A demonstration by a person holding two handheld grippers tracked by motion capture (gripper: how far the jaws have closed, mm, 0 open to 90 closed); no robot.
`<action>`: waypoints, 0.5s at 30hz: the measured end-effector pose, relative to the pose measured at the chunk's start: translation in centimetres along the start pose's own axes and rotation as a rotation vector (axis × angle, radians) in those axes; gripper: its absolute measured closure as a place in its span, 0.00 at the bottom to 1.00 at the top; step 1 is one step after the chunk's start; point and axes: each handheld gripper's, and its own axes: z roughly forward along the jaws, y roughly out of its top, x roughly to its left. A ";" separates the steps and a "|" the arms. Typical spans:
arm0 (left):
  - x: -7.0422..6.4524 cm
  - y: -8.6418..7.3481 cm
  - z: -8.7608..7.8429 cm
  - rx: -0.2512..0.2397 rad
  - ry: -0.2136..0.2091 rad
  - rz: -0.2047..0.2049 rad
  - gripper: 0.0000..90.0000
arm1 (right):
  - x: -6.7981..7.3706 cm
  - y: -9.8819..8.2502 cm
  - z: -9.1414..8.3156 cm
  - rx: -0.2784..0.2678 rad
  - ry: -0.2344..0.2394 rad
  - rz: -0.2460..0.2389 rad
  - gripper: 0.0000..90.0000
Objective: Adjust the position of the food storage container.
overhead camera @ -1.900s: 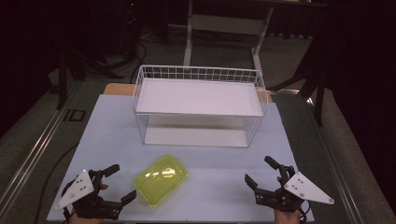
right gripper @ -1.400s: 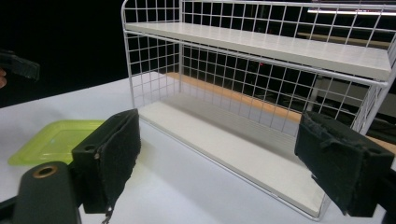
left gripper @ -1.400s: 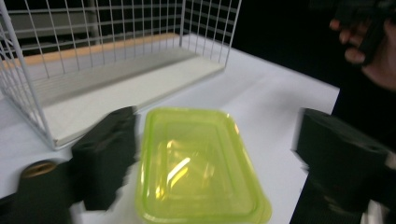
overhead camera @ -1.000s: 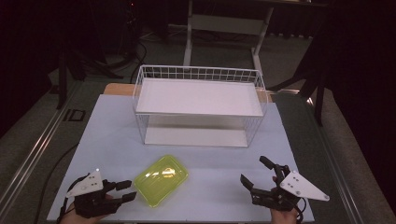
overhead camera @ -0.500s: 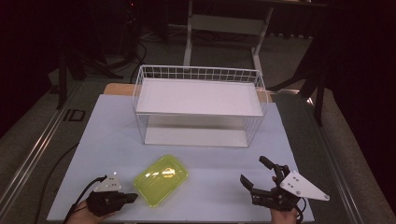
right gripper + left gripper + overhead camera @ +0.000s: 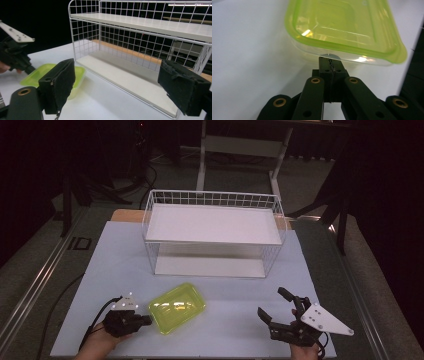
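Low at the bench's (image 6: 115, 270) near edge, the left claw (image 6: 145, 320) is clenched, its tip against the yellow-green container's (image 6: 177, 307) side. The right claw (image 6: 278, 306) rests released, well apart. Beyond stands the wire rack (image 6: 212, 232).

The room is dark, with black surroundings on the left, right and far sides. A pale lavender-white bench (image 6: 320, 270) fills the middle, lit from above, with a strip of bare wood at its far edge. Grey carpeted floor (image 6: 40, 265) lies around it, crossed on the left by a metal rail (image 6: 35, 287) and marked "ID". Beyond the bench stands a white metal frame (image 6: 240, 145) on two legs. Dark stand legs (image 6: 75, 185) rise at far left and at right.
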 end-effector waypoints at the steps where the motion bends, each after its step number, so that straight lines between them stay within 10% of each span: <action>1: 0.3 0.2 0.2 -0.005 0.000 -0.011 1.00 | 0.0 0.0 0.0 -0.001 0.000 -0.002 0.16; 15: 1.4 0.6 0.5 -0.017 0.029 -0.037 1.00 | -0.1 0.0 0.0 0.000 0.004 -0.001 0.16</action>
